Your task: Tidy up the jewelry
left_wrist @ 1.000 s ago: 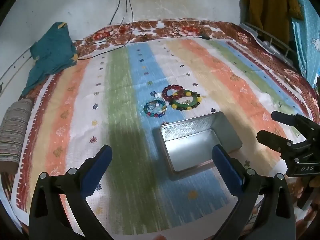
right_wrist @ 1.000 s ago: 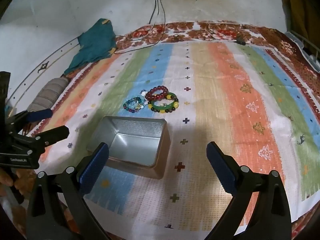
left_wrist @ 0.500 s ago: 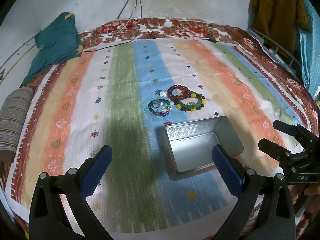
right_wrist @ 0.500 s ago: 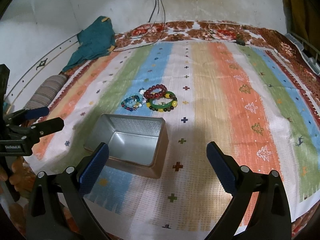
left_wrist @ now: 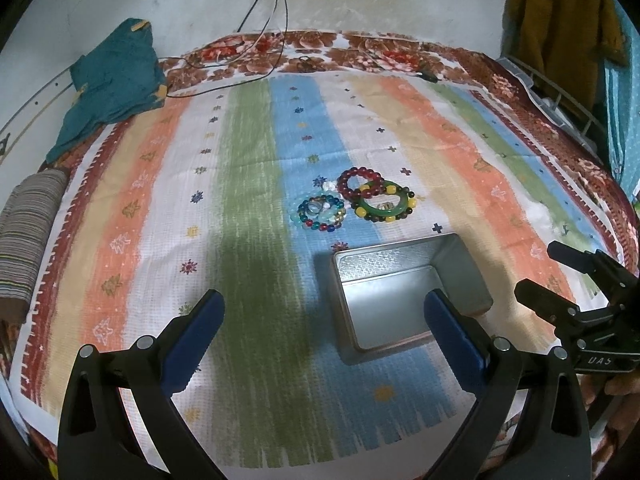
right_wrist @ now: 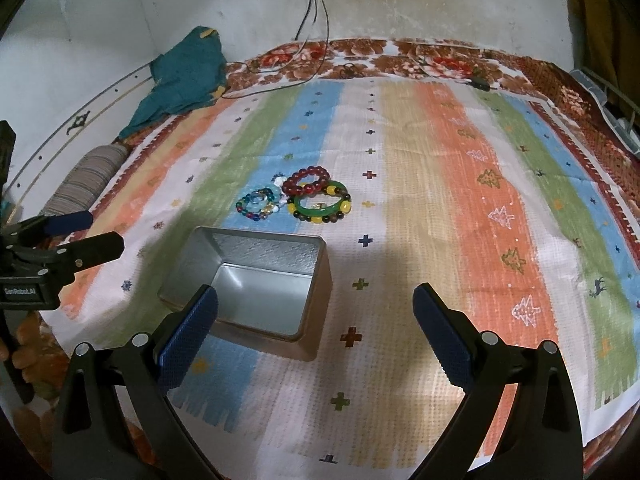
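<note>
Shifted slightly against the earlier frames: tin and bracelets a little lower and further right in the left view.

Left gripper (left_wrist: 322,322) and right gripper (right_wrist: 314,318) both held above the striped bedspread (right_wrist: 440,208), fingers (left_wrist: 198,334) spread wide apart, nothing between them. Open metal tin (right_wrist: 256,280) on the bedspread between the two grippers, empty inside. Just beyond the tin, a cluster of bracelets: red bead bracelet (right_wrist: 306,181) touching green bangle (right_wrist: 320,205), yellow and dark beads around the bangle, multicoloured bead bracelet (right_wrist: 258,205) just beside on the left. Teal cloth (left_wrist: 110,84) at the far left corner, cables (left_wrist: 272,8) hanging down the wall behind.
</note>
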The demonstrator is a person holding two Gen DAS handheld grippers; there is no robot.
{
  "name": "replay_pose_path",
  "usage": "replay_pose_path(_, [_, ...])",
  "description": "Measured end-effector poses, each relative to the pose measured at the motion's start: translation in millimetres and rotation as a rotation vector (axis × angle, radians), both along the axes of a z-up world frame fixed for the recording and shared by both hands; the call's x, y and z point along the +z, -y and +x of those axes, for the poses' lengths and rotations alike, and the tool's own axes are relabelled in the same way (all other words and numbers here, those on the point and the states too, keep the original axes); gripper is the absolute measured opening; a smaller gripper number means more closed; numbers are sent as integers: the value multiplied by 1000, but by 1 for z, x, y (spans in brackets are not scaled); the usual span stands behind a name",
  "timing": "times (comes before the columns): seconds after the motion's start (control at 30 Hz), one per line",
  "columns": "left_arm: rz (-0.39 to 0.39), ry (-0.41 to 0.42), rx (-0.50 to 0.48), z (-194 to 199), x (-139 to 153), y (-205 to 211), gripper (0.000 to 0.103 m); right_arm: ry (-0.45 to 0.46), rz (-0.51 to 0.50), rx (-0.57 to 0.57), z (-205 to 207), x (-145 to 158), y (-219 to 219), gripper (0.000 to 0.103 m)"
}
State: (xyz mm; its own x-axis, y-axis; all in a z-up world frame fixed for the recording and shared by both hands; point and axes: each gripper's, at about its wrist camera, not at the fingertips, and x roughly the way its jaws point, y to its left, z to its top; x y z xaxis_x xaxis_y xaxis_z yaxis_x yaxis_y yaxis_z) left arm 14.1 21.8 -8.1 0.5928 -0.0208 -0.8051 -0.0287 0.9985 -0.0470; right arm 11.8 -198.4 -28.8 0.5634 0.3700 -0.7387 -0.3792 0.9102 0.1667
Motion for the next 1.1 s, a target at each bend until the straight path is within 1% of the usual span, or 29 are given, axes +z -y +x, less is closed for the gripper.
replay_pose_path(0.3, [20, -19, 21, 12, -4, -2, 97, 2, -27, -14, 11, 2, -4, 99])
replay_pose_path(0.6, [55, -27, 10, 22, -6, 3, 97, 1, -37, -16, 19, 3, -7, 99])
replay_pose_path(0.8, [71, -38, 9, 28, -9, 2, 97, -6, -51, -33, 34, 2, -8, 99])
replay_pose_path(1.1, [86, -39, 48, 48, -13, -5, 97, -5, -53, -74, 54, 0, -3, 99])
